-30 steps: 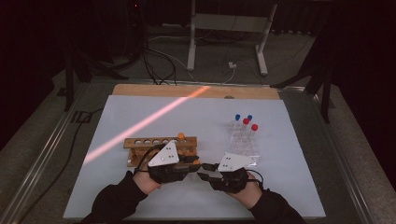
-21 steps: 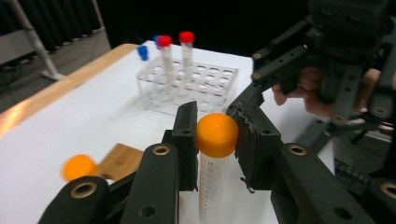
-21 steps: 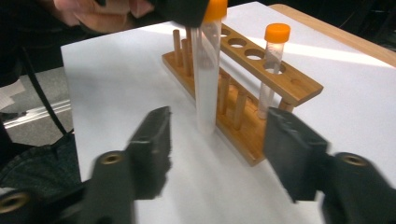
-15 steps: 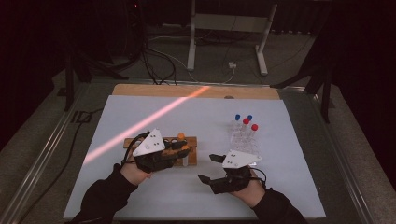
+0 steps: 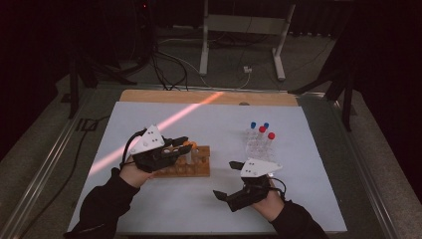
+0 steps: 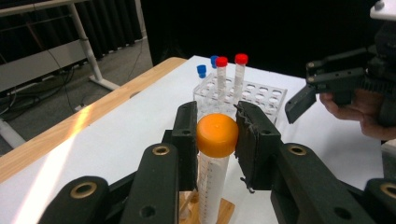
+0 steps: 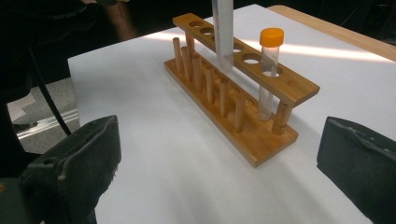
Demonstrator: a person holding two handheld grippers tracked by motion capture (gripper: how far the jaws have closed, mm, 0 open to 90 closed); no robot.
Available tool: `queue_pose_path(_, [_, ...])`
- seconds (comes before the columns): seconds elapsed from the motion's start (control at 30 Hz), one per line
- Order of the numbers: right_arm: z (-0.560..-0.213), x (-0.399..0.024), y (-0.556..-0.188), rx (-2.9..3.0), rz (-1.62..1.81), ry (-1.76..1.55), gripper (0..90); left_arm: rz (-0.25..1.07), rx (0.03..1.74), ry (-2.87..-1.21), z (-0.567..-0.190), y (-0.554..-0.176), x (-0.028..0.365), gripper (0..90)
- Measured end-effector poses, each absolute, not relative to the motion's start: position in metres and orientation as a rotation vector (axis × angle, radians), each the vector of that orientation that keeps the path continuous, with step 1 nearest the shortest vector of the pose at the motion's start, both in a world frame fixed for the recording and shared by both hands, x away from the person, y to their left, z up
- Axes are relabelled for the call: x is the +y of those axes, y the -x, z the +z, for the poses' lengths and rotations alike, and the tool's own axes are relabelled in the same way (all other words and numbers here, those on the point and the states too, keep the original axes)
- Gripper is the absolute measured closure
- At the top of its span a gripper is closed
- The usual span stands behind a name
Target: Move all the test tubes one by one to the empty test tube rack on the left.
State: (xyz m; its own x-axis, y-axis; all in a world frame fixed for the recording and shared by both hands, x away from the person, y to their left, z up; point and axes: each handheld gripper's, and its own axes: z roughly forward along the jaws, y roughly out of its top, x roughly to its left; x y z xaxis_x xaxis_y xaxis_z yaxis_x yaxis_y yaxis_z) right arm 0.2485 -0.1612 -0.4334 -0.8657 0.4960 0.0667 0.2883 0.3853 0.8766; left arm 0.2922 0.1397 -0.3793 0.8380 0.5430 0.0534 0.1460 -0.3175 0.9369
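My left gripper [image 5: 181, 144] [image 6: 215, 135] is shut on the orange cap of a clear tube [image 6: 212, 186], which it holds upright over the wooden rack [image 5: 191, 167]. In the right gripper view the tube's lower end [image 7: 224, 46] hangs just above the rack's holed top bar [image 7: 243, 121]. A second orange-capped tube [image 7: 270, 70] stands in a hole near the rack's end. My right gripper [image 5: 225, 179] [image 7: 219, 158] is to the right of the rack, low over the white mat. Its jaws have just been opening and stand wide apart with nothing between them.
A clear plastic rack [image 5: 259, 144] [image 6: 252, 93] with red-capped and blue-capped tubes stands at the mat's back right. The white mat [image 5: 209, 214] lies on the table, with a wooden strip [image 5: 149, 95] along its far edge. A metal stand [image 5: 239, 30] is on the floor beyond.
The grippers were together mid-table; my left gripper has carried the orange-capped tube left and up over the wooden rack. The right gripper stayed in place and its jaws opened wide.
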Motion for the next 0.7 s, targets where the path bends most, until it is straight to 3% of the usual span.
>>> queue_pose_path(0.7, [-0.434,-0.165,-0.248,2.412,1.48,-0.686,0.0,0.479,0.614,-1.891,-0.4,-0.328,0.144,71.7])
